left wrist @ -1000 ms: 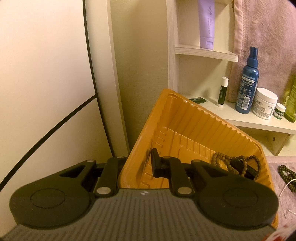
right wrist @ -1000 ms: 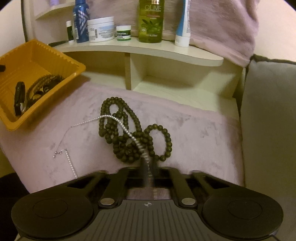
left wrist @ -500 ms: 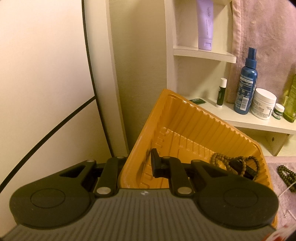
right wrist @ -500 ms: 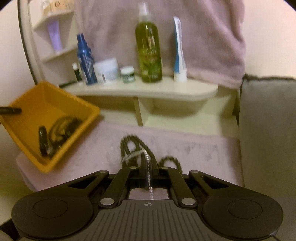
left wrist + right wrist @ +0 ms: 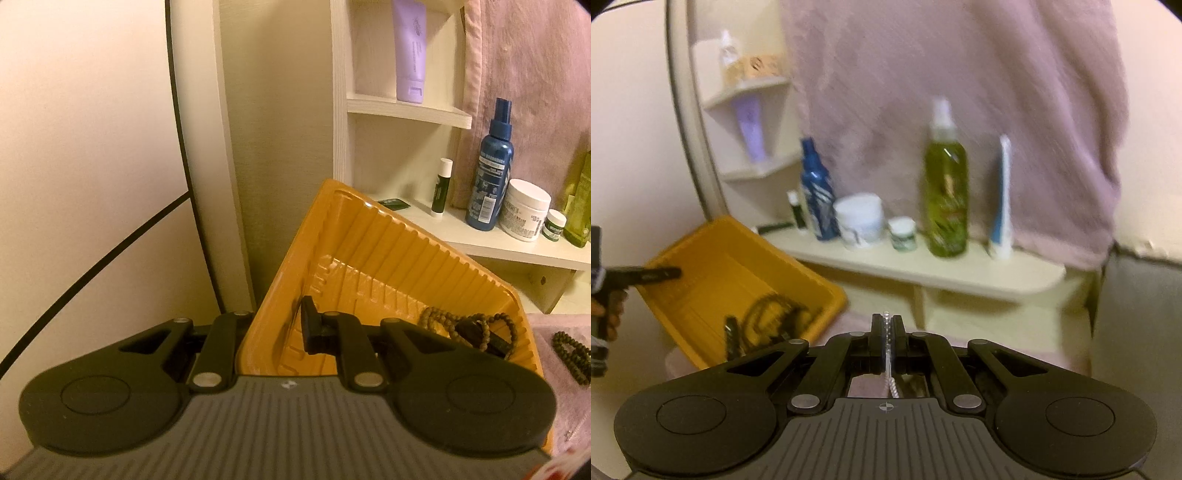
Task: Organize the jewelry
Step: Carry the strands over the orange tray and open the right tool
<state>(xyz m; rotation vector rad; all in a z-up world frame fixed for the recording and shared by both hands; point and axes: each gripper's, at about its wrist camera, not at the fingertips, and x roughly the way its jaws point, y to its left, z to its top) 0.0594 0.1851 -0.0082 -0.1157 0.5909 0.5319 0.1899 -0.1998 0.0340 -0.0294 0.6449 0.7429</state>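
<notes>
a small warm-lit corner with a cream wall, white shelves (image 5: 406, 110) holding toiletries, and a pink towel (image 5: 960, 92) hanging behind them; below lies a pink cloth surface (image 5: 561, 369).

at far left, the left gripper (image 5: 273, 332) is pinched on the near wall of a tilted orange tray (image 5: 388, 251), one finger outside the wall and one inside, so the tray is held tipped up at its edge. in the right wrist view a person's hand (image 5: 607, 310) shows at the left border, working that tool. inside the tray, toward its lower right corner, lies a brown bead bracelet (image 5: 469, 325) with a dark item among it, too blurred to name. just right of the tray, dark green beads (image 5: 572, 350) lie on the cloth.

further right, the right gripper (image 5: 887, 325) has its jaws pressed together on a fine pearl strand (image 5: 887, 339), which runs between the pads and trails down behind them. this view is motion-blurred. the strand's loose end is hidden.

judging by its look, the strand is very light, limp and slippery; it will swing and could slide through the pads or snag. a hold near its middle, as it seems to be now, should keep both ends short. the tray looks thin and flexible, so it is best gripped at the rim.
</notes>
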